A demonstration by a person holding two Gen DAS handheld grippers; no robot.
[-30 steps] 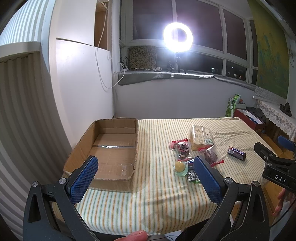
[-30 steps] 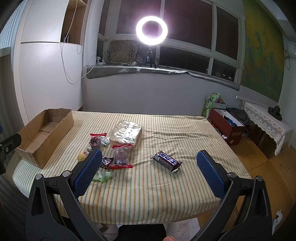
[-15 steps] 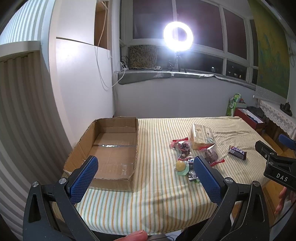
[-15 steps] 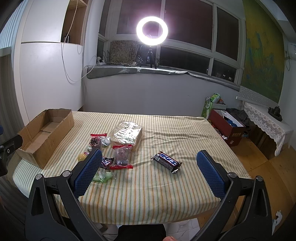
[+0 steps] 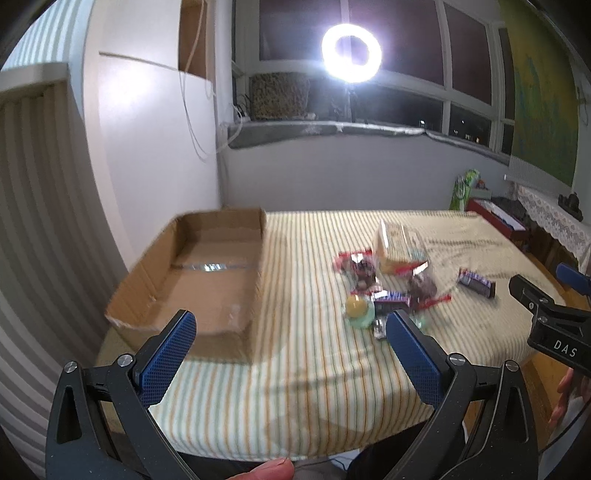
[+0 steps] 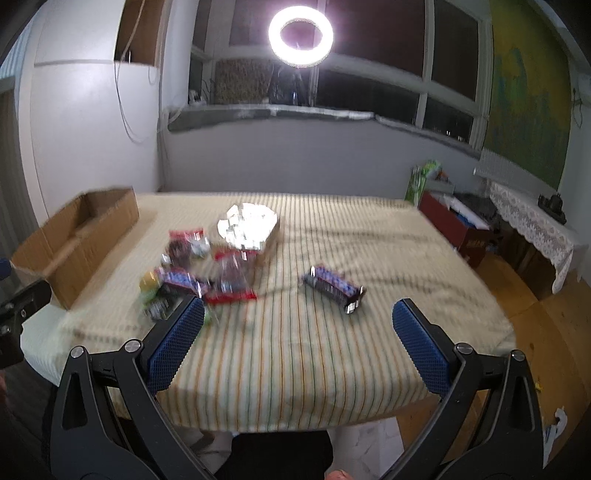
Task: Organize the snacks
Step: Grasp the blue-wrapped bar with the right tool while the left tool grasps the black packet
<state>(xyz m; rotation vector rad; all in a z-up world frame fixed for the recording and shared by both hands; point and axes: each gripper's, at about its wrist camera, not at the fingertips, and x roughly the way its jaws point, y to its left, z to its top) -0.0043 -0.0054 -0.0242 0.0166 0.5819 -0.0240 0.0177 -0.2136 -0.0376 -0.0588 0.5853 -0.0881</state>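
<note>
Far left on the striped tablecloth (image 6: 295, 354) sits an open cardboard box (image 5: 207, 280), shallow, nothing visible inside, w/ a strip of tape across its floor. The left gripper (image 5: 291, 332) hangs over the table's near edge just in front of the box, blue pads spread wide, gripping nothing. A fingertip (image 5: 266, 470) shows at the bottom edge of the left wrist view.

Mid-table, right of the box & apart from it, lies a loose cluster of snacks: a yellow ball-shaped sweet (image 5: 356, 304) on a green wrapper, two clear bags w/ red edges (image 6: 184, 245), a dark wrapped bar among them, & behind them a bigger clear-wrapped pack of biscuits (image 6: 247, 225). Views are motion-blurred, so labels can't be read.

Further right, on its own, lies a dark blue chocolate bar (image 6: 334, 288). The right gripper (image 6: 297, 321) hovers above the near edge in front of that bar, pads also wide apart, empty.

A ring light (image 6: 301, 35) glares at the window behind.
</note>
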